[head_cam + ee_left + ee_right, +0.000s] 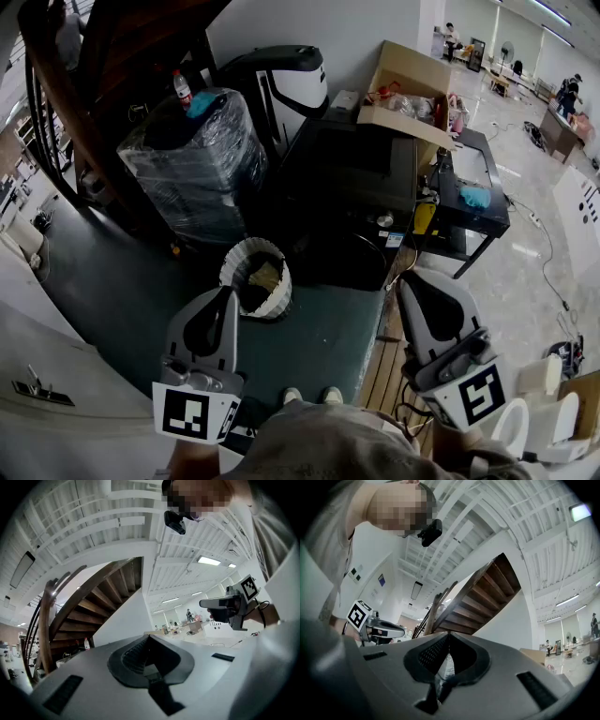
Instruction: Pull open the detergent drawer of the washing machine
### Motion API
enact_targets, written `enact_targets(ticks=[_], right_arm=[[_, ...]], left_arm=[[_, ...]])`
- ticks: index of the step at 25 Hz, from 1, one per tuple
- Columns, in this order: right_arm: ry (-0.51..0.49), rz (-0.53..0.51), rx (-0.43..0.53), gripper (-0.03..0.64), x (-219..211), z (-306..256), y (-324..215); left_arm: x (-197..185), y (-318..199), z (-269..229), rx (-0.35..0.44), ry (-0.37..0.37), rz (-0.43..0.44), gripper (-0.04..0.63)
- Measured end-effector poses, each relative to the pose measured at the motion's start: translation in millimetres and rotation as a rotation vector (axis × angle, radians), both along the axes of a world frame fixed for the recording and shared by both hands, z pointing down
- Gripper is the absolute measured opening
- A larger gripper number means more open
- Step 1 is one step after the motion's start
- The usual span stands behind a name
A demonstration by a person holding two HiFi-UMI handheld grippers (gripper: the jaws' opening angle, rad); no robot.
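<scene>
Left gripper point(228, 292): fingers point(133, 654) pressed together, nothing between them, held in the air.
Wrapped bin point(192, 164): well beyond the left fingertips, apart from them.
White basket point(256, 277): on the dark floor, just ahead and right of the left fingertips, between the two pairs of fingers.
Black cabinet point(352, 202): ahead of the right fingertips, slightly to their left.
Right gripper point(405, 279): fingers point(431, 654) closed tip to tip, empty, tilted slightly upward.
Detergent drawer: I cannot tell where it is; neither pair of fingers touches anything.

Curved wooden staircase point(93, 611), white wall point(375, 23), dark green floor point(112, 291), ceiling lights point(209, 560)
</scene>
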State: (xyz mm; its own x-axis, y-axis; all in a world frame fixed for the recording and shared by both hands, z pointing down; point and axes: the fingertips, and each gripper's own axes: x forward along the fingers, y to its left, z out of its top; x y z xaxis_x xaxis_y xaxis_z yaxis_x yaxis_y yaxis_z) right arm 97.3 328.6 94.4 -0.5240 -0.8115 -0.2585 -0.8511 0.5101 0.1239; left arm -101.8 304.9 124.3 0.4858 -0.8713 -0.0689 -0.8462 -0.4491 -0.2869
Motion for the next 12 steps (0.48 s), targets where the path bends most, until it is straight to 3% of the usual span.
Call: enact_targets(ticks=[12], right_arm=[[0.037,-0.037,-0.035,0.034,14,20,-2]], left_arm=[[11,1,3,-0.007,0.012,-0.016,0.017]])
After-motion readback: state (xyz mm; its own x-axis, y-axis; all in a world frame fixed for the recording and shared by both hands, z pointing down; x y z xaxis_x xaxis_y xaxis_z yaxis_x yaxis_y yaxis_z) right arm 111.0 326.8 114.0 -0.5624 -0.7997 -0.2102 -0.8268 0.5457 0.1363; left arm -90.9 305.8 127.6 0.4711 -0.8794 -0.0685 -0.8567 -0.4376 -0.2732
